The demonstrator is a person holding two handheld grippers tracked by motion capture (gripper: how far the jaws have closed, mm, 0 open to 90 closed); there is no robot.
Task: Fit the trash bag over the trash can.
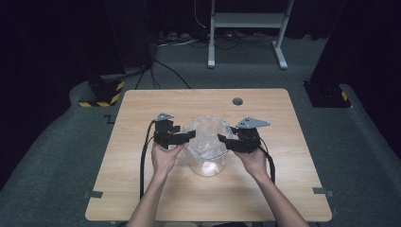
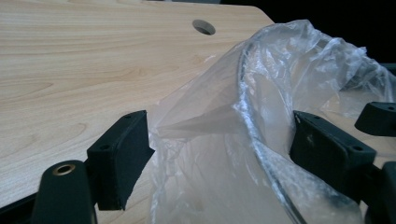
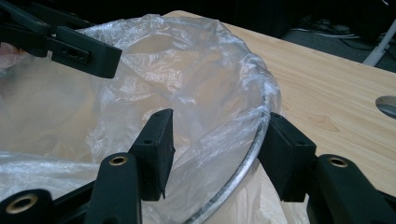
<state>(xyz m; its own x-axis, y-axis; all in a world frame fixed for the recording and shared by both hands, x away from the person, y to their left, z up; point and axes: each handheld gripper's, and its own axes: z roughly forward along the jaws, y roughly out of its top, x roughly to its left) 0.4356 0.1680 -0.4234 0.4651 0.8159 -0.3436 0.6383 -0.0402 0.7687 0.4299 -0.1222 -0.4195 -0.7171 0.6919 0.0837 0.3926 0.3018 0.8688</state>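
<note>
A clear container (image 1: 206, 156) lined with a thin plastic bag (image 1: 205, 137) stands mid-counter (image 1: 142, 198). The left tool (image 2: 219, 140) is spread wide, its jaws straddling the rim and the bag draped over it, the pads pressing on nothing. The right tool (image 3: 217, 151) is likewise released, one jaw inside the liner and one outside the rim, the film loose between them.
</note>
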